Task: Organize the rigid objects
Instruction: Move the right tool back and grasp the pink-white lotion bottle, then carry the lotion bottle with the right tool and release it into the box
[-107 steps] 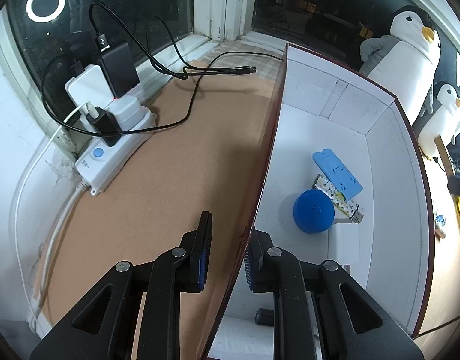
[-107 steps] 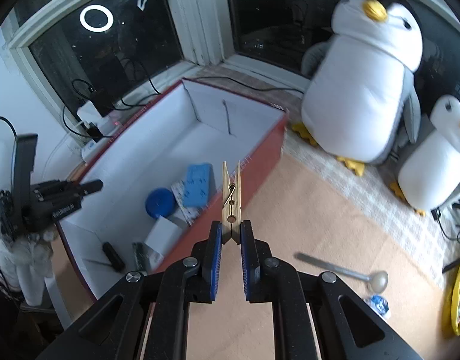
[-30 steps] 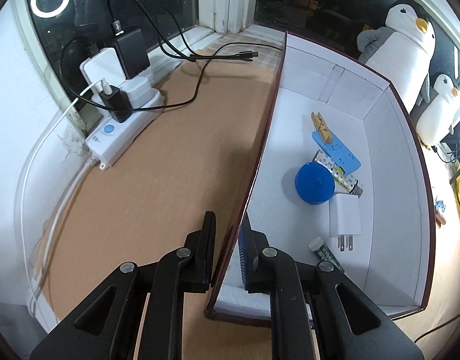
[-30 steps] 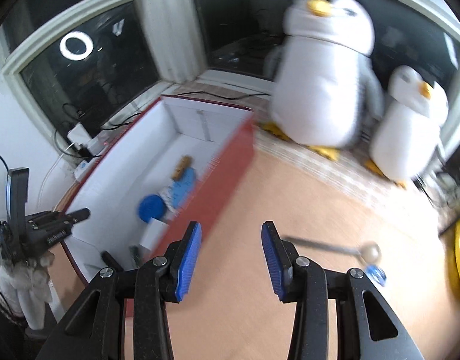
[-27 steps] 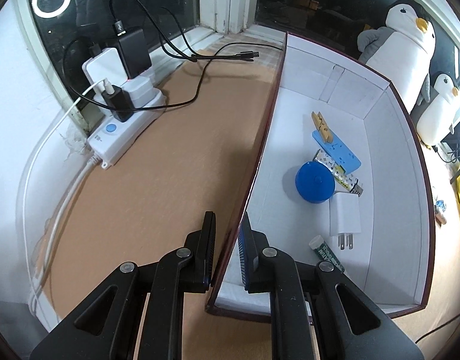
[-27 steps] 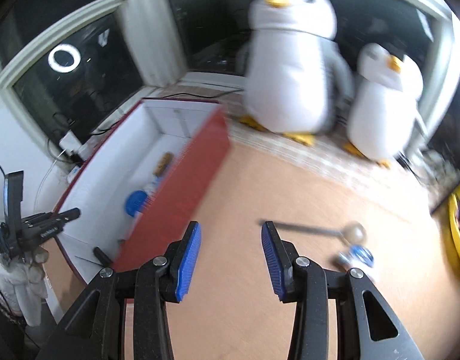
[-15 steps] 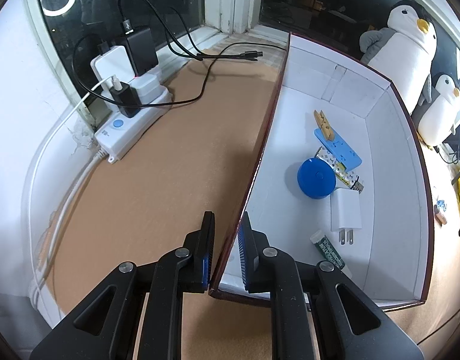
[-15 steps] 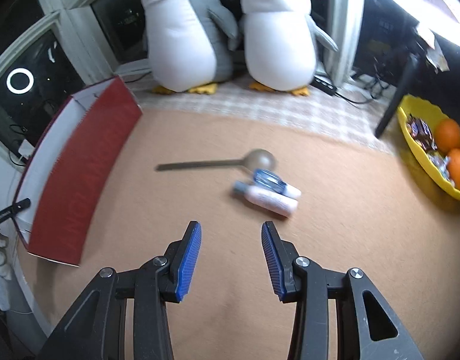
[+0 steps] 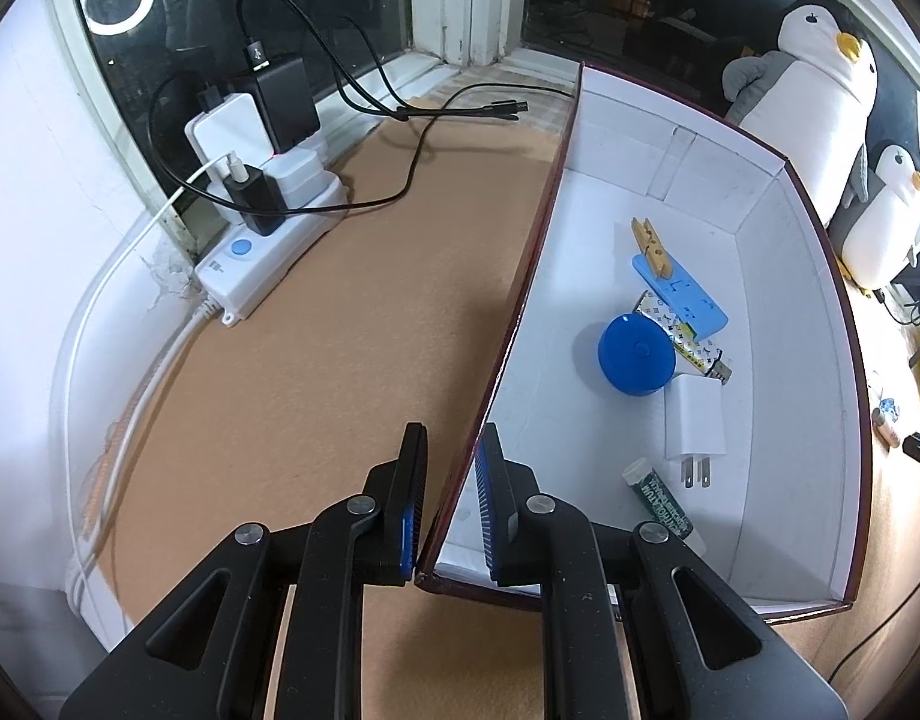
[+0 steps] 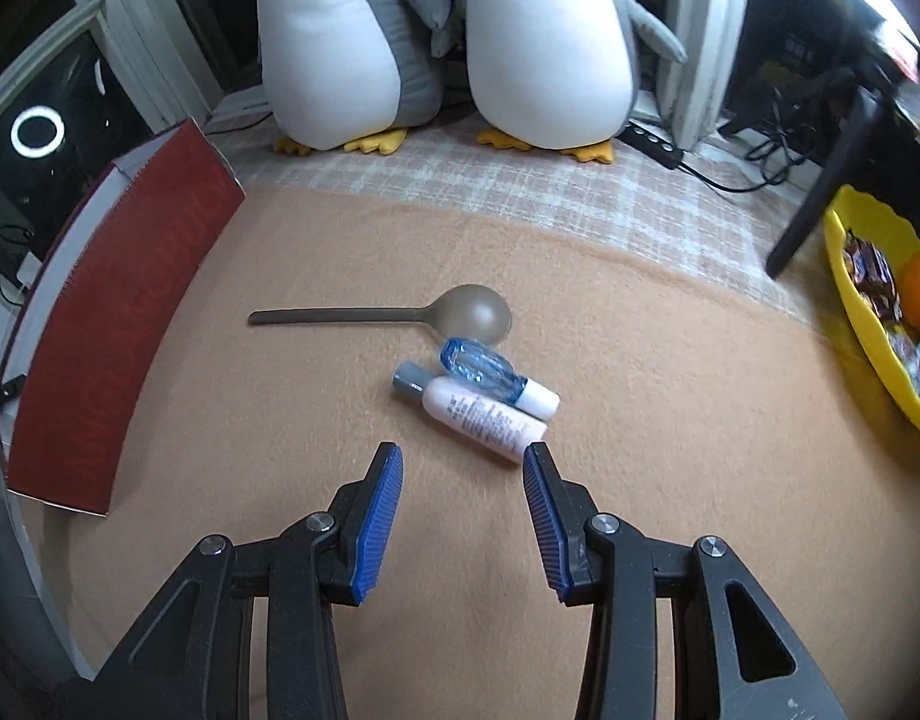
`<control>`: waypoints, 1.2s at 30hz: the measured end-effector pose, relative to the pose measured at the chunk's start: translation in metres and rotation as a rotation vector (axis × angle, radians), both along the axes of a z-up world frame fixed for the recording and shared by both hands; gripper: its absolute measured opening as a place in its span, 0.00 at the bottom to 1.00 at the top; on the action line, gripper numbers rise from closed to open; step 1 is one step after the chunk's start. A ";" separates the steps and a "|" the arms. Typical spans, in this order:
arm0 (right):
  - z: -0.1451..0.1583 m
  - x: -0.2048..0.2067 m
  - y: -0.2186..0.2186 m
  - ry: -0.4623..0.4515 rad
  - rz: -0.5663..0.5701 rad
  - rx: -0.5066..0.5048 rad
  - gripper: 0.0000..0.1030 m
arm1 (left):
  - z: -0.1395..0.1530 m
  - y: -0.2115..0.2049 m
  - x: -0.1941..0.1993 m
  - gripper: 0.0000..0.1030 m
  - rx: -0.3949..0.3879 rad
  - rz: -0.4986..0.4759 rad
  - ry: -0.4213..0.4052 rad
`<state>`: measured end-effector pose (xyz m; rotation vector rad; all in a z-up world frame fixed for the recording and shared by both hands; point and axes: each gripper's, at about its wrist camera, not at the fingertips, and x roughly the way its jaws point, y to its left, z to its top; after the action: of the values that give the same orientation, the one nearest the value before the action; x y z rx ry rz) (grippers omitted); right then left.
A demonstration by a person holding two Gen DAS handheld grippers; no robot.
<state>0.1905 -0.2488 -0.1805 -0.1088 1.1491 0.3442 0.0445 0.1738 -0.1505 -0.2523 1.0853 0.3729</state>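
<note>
My left gripper (image 9: 450, 501) is shut on the left wall of the red box (image 9: 520, 306), near its front corner. Inside the box lie a wooden clothespin (image 9: 652, 240), a blue flat block (image 9: 688, 297), a blue round lid (image 9: 637, 354), a white charger plug (image 9: 697, 420) and a small tube (image 9: 658, 495). My right gripper (image 10: 463, 507) is open and empty, just short of a white bottle (image 10: 478, 414), a blue-capped bottle (image 10: 496, 375) and a grey spoon (image 10: 399, 315) on the tan cloth. The box (image 10: 117, 312) stands at the left in the right wrist view.
A white power strip (image 9: 267, 228) with chargers and black cables sits by the window left of the box. Two plush penguins (image 10: 447, 42) stand at the back. A yellow fruit bowl (image 10: 880, 312) is at the right edge, beside a black stand leg (image 10: 820, 204).
My right gripper has let go of the clothespin, which now lies in the box, and has swung right to face the spoon and bottles. The left gripper stays on the box wall.
</note>
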 end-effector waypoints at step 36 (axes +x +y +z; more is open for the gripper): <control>0.017 -0.021 0.065 -0.006 0.145 0.003 0.18 | -0.003 0.003 0.000 0.13 -0.013 -0.001 -0.010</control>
<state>0.1698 -0.1836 -0.1639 -0.1910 1.1372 0.4740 0.0446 0.1771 -0.1530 -0.2644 1.0786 0.3632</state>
